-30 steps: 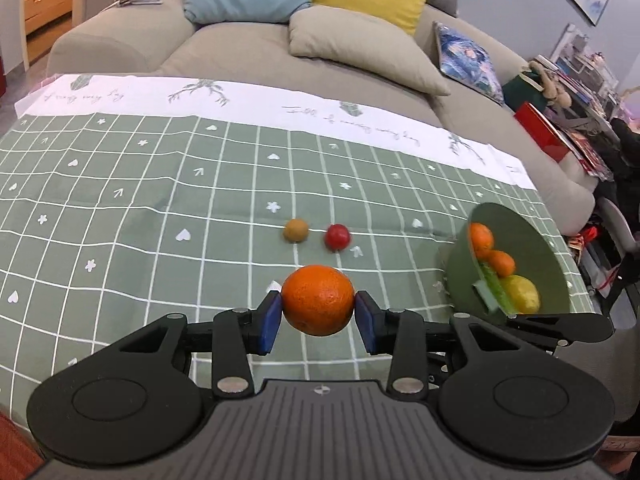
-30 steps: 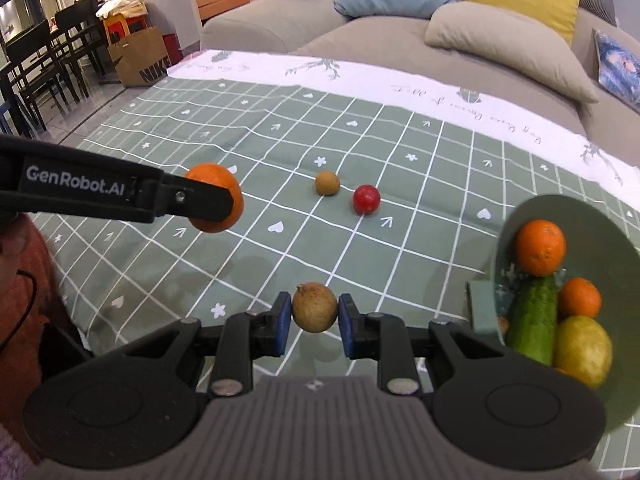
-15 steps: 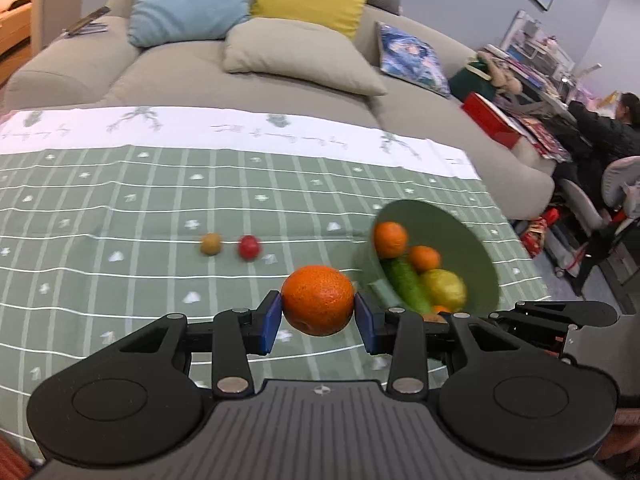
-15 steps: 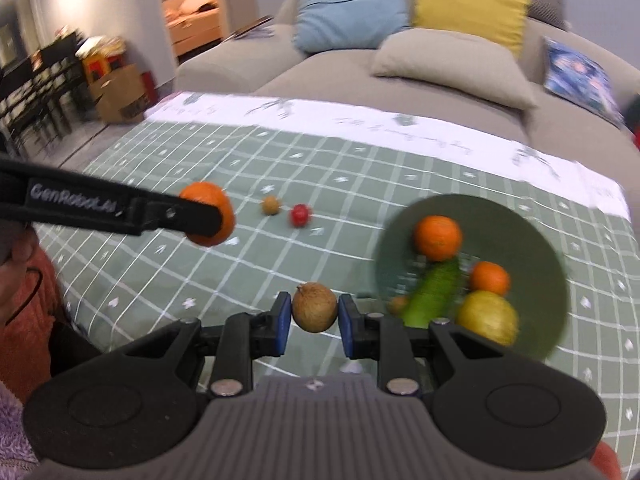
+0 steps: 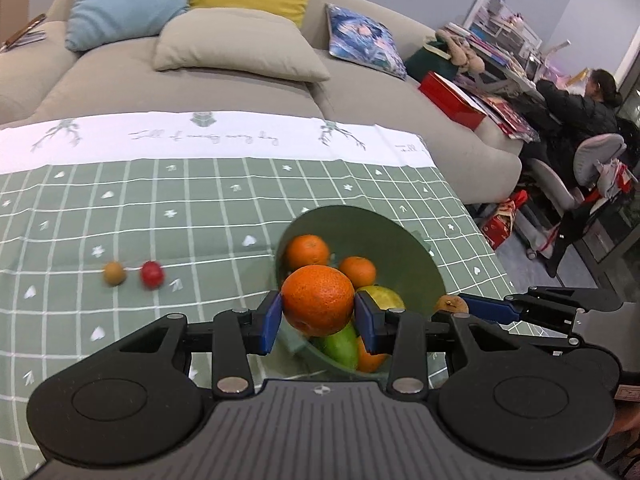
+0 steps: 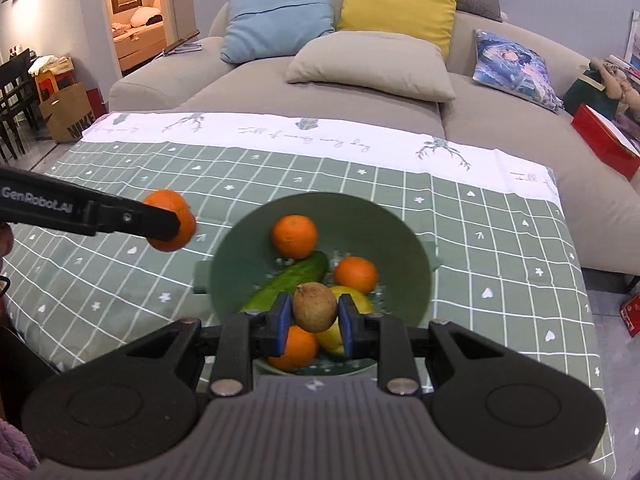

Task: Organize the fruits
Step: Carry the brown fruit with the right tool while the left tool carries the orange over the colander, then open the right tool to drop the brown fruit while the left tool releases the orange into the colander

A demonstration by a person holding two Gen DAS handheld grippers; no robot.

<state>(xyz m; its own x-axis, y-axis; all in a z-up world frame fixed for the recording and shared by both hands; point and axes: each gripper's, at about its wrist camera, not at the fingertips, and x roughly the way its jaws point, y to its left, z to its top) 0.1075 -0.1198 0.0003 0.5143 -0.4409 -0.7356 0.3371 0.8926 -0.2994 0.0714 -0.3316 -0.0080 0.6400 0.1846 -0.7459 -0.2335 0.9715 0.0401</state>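
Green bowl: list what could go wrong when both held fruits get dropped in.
1. The round green bowl already holds oranges, a cucumber and a yellow fruit; the large orange in the left claw may roll off the heap.
2. The right claw with the small brown fruit hangs over the near rim; an early release could miss.
3. Both claws converge here and may bump.

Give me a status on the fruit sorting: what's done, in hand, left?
Done: the green bowl already holds oranges, a cucumber and a yellow fruit. In hand: the left claw grips an orange and the right claw a small brown fruit, both near the bowl. Left: a red fruit and another brown one on the tablecloth.
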